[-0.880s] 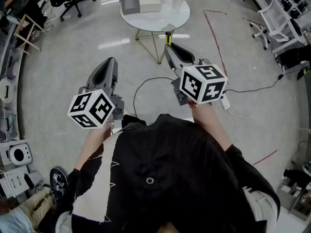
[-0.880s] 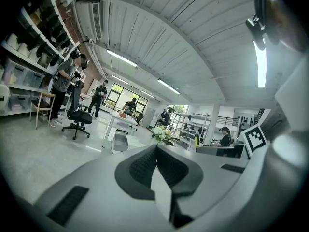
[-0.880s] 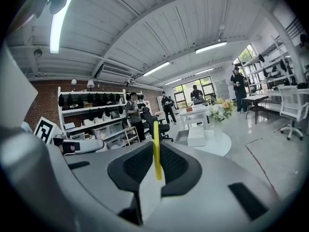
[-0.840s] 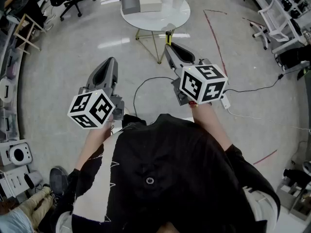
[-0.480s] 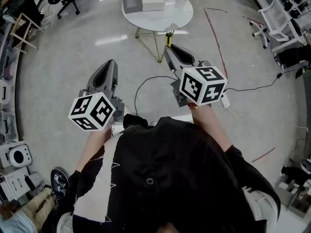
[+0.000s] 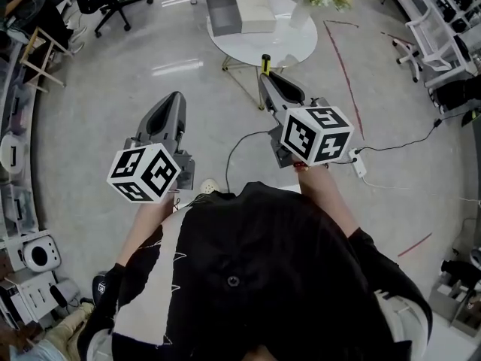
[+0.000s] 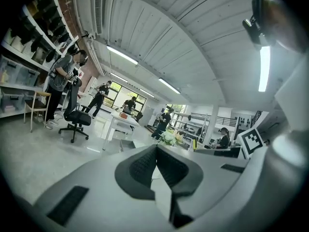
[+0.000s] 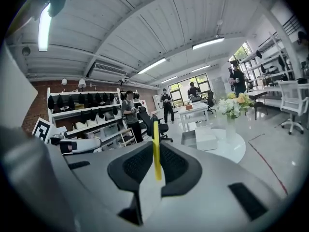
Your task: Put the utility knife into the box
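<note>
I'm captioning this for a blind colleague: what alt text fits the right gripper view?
The right hand-held gripper is shut on a yellow utility knife. Beyond it stands a round white table with a grey box and a vase of flowers.

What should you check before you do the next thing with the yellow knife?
1. Knife held firmly: ok. The right gripper has its jaws closed on the utility knife, which stands upright between them.
2. Left gripper free: ok. Its jaws are together with nothing between them.
3. Box ready: ok. The gray box on the round table looks open on top.
4. Box close enough: not ok. Both grippers are over the floor, short of the table.
5. Path clear: not ok. A black cable lies on the floor ahead.
6. Blade pulled in: cannot tell.
</note>
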A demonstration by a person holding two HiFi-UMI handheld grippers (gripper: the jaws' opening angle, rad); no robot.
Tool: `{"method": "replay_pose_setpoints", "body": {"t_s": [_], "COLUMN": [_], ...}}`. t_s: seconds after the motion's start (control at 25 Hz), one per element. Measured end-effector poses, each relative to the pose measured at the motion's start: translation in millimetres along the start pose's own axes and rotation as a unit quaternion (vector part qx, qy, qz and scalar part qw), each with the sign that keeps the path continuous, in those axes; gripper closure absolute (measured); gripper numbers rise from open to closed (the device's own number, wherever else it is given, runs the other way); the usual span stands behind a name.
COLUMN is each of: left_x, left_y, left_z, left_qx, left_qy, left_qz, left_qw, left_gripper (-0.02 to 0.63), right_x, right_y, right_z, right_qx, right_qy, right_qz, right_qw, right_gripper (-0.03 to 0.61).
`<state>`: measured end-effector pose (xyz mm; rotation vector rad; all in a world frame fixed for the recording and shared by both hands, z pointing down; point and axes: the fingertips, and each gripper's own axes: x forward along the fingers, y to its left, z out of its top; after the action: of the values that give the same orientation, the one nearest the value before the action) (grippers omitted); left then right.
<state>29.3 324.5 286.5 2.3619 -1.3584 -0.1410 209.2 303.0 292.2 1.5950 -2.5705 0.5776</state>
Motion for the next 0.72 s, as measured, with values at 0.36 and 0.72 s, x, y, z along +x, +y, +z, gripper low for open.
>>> {"method": "replay_pose_setpoints", "body": {"t_s": [0.36, 0.72], "left_x": [4, 8], "left_y": [56, 88], "left_z": [41, 31], "left_qx": [0.012, -0.027], "left_qy": [-0.013, 0.005], "left_qz": [-0.022, -0.031], "left_qw": [0.9996, 0.9992], "left_gripper": [0.603, 0.603], "right_x": [49, 73], "right_y": [26, 33], "right_z": [15, -9], "right_qx": [0.002, -0.003], "right_qy": [-0.034, 0.007], "right_qz": [-0.014, -0.026], "right_qw": [0.999, 1.000], "right_gripper": [0.529, 0.529]}}
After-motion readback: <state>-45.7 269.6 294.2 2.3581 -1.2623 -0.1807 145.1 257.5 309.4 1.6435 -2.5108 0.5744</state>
